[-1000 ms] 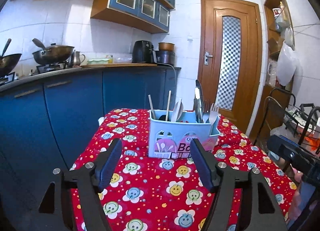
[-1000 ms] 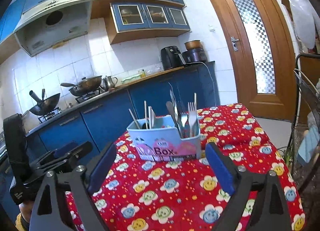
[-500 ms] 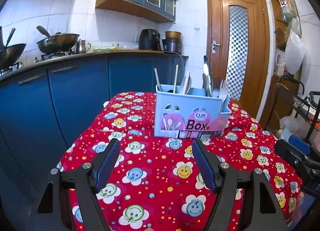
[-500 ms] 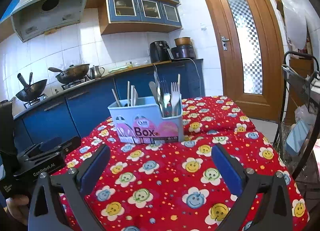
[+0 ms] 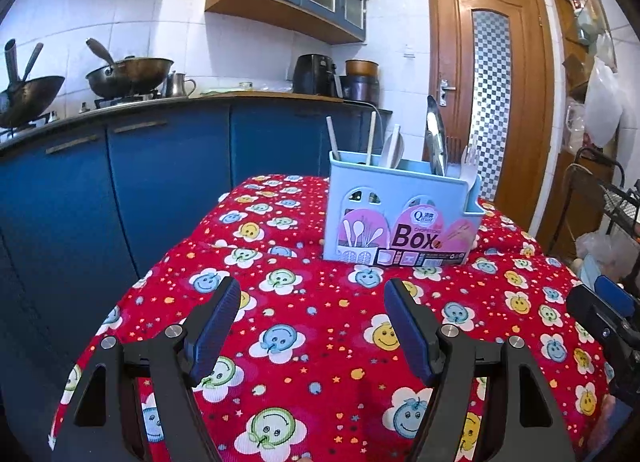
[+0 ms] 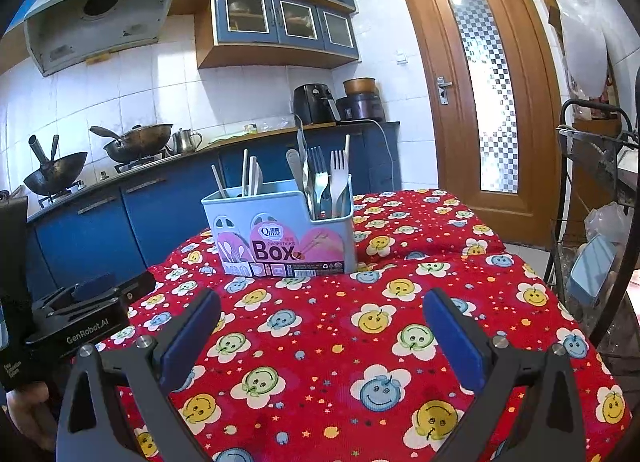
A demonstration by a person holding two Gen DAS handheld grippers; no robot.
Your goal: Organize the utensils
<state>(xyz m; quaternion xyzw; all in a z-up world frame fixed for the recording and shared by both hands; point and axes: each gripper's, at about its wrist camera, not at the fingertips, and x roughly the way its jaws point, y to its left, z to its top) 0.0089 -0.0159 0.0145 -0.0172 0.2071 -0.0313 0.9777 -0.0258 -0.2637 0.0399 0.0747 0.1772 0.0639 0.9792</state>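
A light blue utensil box [image 5: 400, 213] labelled "Box" stands on the table with the red smiley-flower cloth [image 5: 320, 322]. It also shows in the right wrist view [image 6: 280, 238]. Chopsticks [image 6: 244, 177] and a white spoon stand in its left part; forks [image 6: 328, 177], a knife and spoons stand in its right part. My left gripper [image 5: 312, 326] is open and empty, low over the cloth in front of the box. My right gripper [image 6: 320, 330] is open and empty, also in front of the box. The left gripper's body [image 6: 80, 322] shows at the left of the right wrist view.
Blue kitchen cabinets [image 5: 120, 189] with woks [image 5: 128, 73] on the stove run along the left. A wooden door [image 5: 492, 101] stands behind the table. A metal rack [image 6: 600, 197] stands at the right of the table. The right gripper's body [image 5: 604, 318] sits at the table's right edge.
Both grippers have drawn back from the box and sunk lower over the cloth. The box now looks farther away. Both stay open and empty.
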